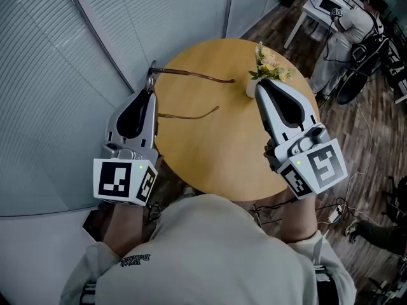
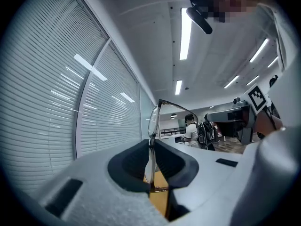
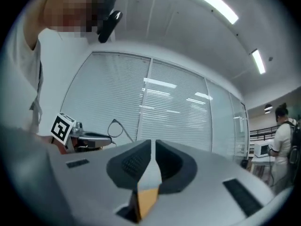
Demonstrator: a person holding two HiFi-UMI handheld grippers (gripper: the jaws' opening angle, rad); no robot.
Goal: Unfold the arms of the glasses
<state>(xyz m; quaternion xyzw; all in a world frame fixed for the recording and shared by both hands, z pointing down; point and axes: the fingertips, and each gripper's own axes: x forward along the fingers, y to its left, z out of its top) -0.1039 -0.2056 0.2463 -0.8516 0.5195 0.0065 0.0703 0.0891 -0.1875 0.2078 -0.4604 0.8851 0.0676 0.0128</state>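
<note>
Left gripper (image 1: 151, 91) – jaws clamped on the glasses (image 1: 151, 75), at the far left edge of the round wooden table (image 1: 210, 157). In the left gripper view the frame's front (image 2: 153, 121) stands upright and edge-on between the dark pads (image 2: 129, 166), with one lens rim rising above them.

Both arms are swung out from the frame and run to the right over the tabletop. The upper arm (image 1: 197, 75) reaches toward the vase; the lower arm (image 1: 184, 115) is nearer the person, its tip curving up. They lie roughly parallel. I cannot tell whether they touch the wood.

Right gripper (image 1: 261, 85) – jaws drawn together, only a thin slit left, nothing between them. The right gripper view shows bare pads (image 3: 129, 166) and a wedge of tabletop beneath. It sits over the table's right side with its tip just beside the small white vase of flowers (image 1: 267, 68), well apart from the glasses. From that view the glasses (image 3: 115, 127) show off to the left, held up by the left gripper (image 3: 101, 136) in front of the blinds (image 3: 178, 112).

Blinds (image 1: 51, 75) also fill the left of the head view. Another person (image 1: 350, 30) stands at a white desk in the far right corner.
</note>
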